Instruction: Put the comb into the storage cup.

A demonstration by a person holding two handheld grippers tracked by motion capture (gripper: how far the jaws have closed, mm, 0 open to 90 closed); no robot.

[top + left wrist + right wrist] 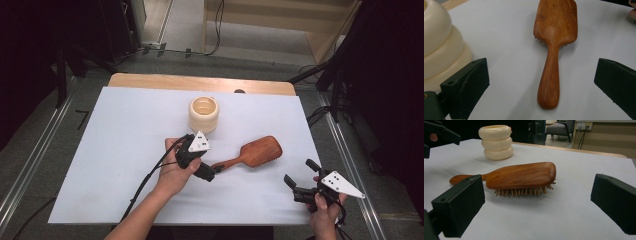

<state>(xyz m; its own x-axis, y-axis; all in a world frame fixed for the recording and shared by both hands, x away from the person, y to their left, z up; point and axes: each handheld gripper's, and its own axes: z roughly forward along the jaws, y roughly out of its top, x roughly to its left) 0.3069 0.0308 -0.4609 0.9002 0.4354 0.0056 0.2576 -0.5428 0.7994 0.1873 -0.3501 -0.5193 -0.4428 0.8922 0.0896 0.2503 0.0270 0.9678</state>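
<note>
Biggest worry we had: the left claw (212, 173) was spread wide around the hairbrush (252, 153) handle, so a sloppy close could've skidded it off the table (125, 150) or bumped the cream cup (204, 114). Handle tip sat right between its jaws, brush bristles-down. Right claw (296, 181) was also open, idling nearby.

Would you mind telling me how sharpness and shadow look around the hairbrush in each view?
High view: the hairbrush is small and soft-edged, with little shadow. Left gripper view: its handle is fairly crisp, the cream holder slightly blurred. Right gripper view: the bristles are sharp, casting a soft shadow on the white sheet.
</note>
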